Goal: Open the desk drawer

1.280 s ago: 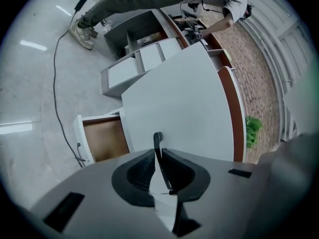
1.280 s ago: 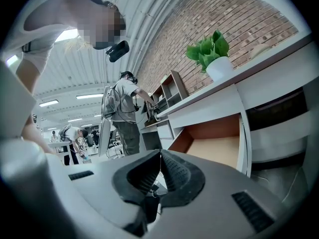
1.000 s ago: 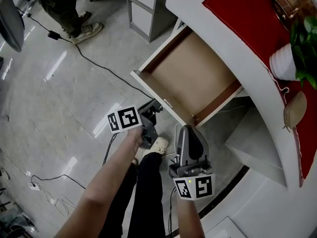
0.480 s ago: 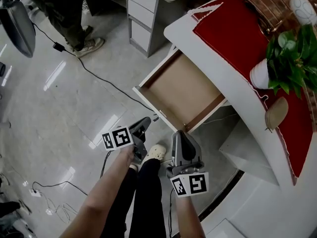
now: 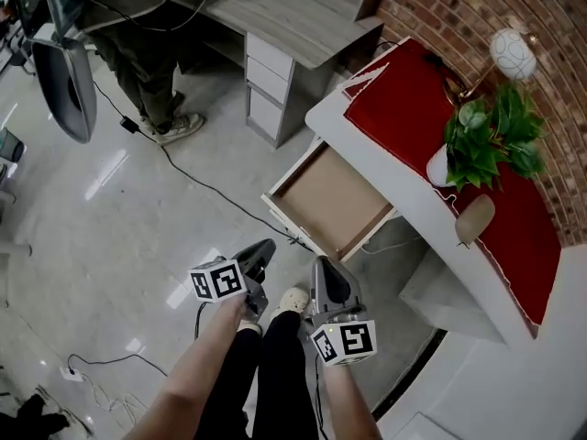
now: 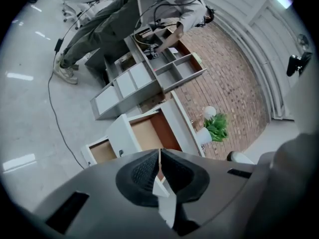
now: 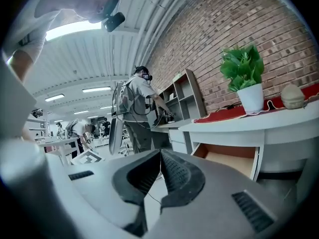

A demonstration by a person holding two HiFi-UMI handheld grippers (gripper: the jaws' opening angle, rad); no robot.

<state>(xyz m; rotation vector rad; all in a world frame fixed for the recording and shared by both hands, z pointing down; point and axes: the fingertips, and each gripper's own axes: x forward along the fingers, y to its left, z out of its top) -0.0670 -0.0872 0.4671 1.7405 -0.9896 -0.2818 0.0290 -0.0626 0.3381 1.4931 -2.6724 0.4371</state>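
Observation:
The desk drawer (image 5: 330, 200) stands pulled out of the white curved desk (image 5: 404, 186), its tan inside bare. Both grippers hang over the floor, short of the drawer's front and apart from it. My left gripper (image 5: 263, 247) is closing, its pads nearly meeting with nothing between them. My right gripper (image 5: 323, 266) is shut and empty. The left gripper view looks past its tips (image 6: 159, 153) at the open drawer (image 6: 144, 133). In the right gripper view the drawer (image 7: 232, 161) lies right of the tips (image 7: 160, 156).
A red cloth (image 5: 431, 108), a potted plant (image 5: 491, 136) and a round lamp (image 5: 512, 51) sit on the desk top. A grey desk with drawers (image 5: 275, 35) stands behind, with a person (image 5: 147, 81) beside it. A cable (image 5: 211, 186) runs across the floor.
Both grippers have risen and drawn back from the drawer, which looks smaller and farther away. The drawer stays open. The left jaws have narrowed.

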